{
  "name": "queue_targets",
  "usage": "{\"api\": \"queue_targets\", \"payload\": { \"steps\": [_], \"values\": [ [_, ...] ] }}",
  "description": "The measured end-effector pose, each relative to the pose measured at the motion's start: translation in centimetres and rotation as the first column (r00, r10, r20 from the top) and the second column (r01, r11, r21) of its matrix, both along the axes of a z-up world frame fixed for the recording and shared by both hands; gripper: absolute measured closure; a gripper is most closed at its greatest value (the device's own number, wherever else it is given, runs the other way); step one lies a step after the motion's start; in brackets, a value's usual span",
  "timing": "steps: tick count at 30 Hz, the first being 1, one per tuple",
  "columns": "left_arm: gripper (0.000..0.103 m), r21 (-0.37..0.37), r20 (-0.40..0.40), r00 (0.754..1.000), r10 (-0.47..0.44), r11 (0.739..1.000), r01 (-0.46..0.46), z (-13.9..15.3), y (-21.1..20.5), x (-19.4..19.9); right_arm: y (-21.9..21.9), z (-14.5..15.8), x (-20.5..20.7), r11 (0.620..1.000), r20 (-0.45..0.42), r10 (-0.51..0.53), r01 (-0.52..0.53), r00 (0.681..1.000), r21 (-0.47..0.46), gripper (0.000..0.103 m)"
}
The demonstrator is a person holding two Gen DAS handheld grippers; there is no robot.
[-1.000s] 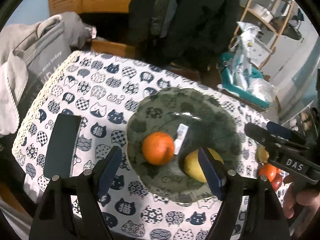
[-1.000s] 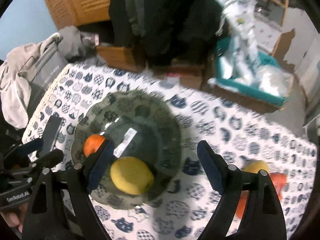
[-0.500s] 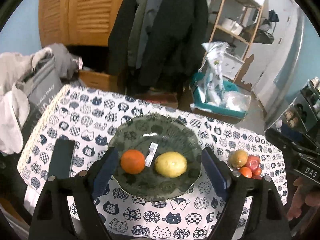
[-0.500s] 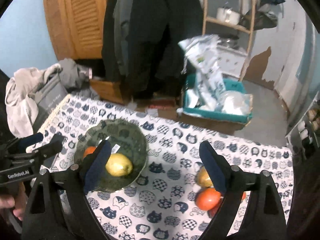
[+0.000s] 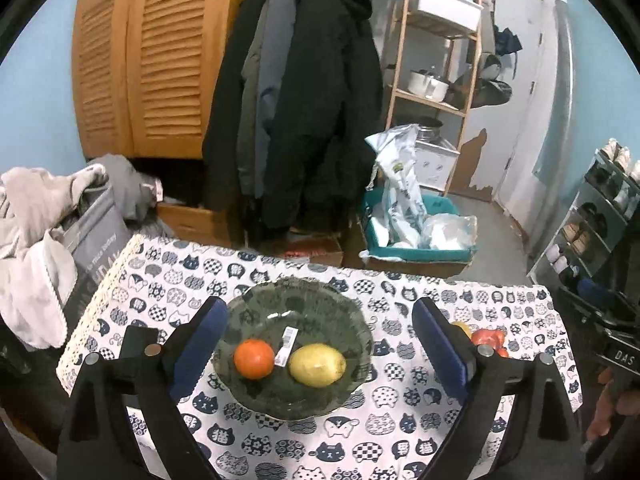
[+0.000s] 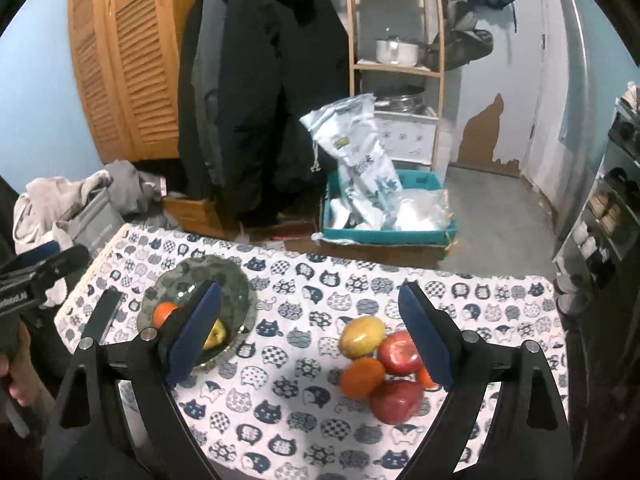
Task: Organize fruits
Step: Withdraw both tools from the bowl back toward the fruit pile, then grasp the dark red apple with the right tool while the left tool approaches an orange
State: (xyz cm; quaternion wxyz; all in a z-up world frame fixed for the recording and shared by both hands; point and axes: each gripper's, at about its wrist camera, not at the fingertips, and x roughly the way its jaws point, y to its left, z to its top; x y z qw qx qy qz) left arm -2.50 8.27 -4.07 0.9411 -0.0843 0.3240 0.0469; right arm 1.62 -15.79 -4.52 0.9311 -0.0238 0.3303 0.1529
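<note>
A dark green glass plate [image 5: 304,300] on the cat-print tablecloth [image 5: 400,416] holds an orange [image 5: 254,359] and a lemon [image 5: 317,365], with a white sticker between them. My left gripper [image 5: 316,340] hovers well above the plate, its jaws opening and nothing between them. In the right wrist view a pile of loose fruit lies on the cloth: a yellow-green mango [image 6: 362,337], an orange [image 6: 362,376] and red apples [image 6: 398,352]. My right gripper [image 6: 312,332] stands open above the cloth between plate [image 6: 236,280] and pile, holding nothing.
A black flat object [image 5: 138,342] lies at the table's left edge beside the plate. Beyond the table are a teal bin with bags [image 5: 412,236], hanging coats, a wooden shelf and a pile of clothes [image 5: 44,224] at left. A person's hand holds each gripper.
Both grippers rose and pulled back from the plate, so more of the room shows. The left jaws widened, leaving the lemon on the plate. The right view swung toward the fruit pile.
</note>
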Motion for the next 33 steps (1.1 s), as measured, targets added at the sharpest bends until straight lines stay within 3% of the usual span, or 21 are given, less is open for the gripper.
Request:
{"api": "queue_targets", "payload": {
  "steps": [8,19,25,33],
  "values": [
    [0.004,0.016,0.028,0.999,-0.044,0.999,0.044,0.9,-2.8,0.0,-3.8,0.9,-1.9,0.999,0.038,-0.036,0.035,0.999,0.016,0.013],
    [0.001,0.055,0.035,0.994,-0.106,0.993,0.104,1.3,-7.0,0.8,-7.3,0.0,-1.5,0.995,0.015,-0.094,0.094,0.995,0.029,0.013],
    [0.001,0.050,-0.021,0.989,-0.147,0.988,0.147,-0.4,-8.6,2.3,-8.5,-2.4,-0.1,0.993,-0.036,-0.115,0.116,0.993,0.009,0.013],
    [0.001,0.029,-0.160,0.967,-0.196,0.979,0.203,-4.9,-11.1,5.1,-9.4,-7.9,2.4,0.992,-0.180,-0.127,0.122,0.975,-0.037,0.013]
  ]
}}
